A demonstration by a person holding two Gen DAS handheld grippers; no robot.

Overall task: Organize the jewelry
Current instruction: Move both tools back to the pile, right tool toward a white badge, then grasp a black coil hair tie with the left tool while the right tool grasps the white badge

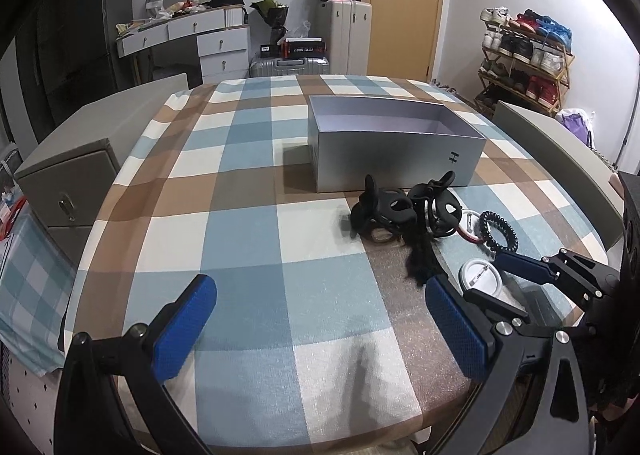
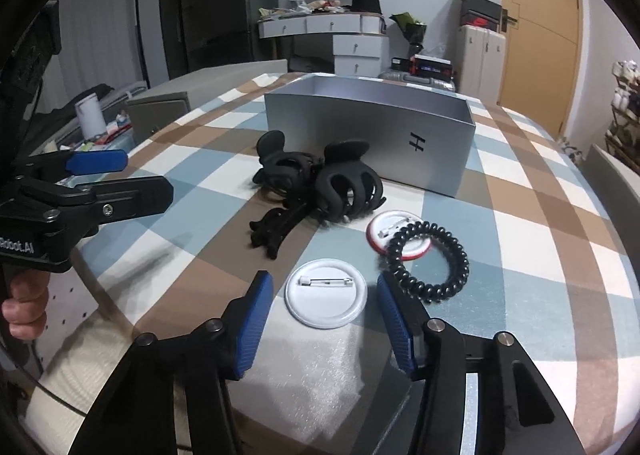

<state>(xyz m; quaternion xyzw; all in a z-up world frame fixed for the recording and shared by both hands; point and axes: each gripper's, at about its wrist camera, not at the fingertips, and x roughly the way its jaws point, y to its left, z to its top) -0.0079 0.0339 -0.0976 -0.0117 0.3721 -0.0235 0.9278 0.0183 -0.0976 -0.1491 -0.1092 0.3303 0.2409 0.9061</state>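
An open silver box [image 1: 394, 147] [image 2: 372, 135] stands on the checked tablecloth. In front of it lie two black claw clips [image 2: 316, 179] [image 1: 404, 211], a black fuzzy hair tie [image 2: 276, 229] [image 1: 418, 259], a red-rimmed pin badge [image 2: 384, 229], a black spiral hair tie [image 2: 430, 261] [image 1: 500, 231] and a white pin badge [image 2: 326, 293] [image 1: 482, 279]. My right gripper [image 2: 326, 319] is open, its fingers either side of the white badge, just short of it. My left gripper [image 1: 320, 327] is open and empty over bare cloth, left of the pile.
The table [image 1: 240, 215] has a grey chair back [image 1: 560, 159] at the right and a grey drawer cabinet [image 1: 68, 191] at the left. A dresser, suitcases and a shoe rack [image 1: 524, 55] stand behind.
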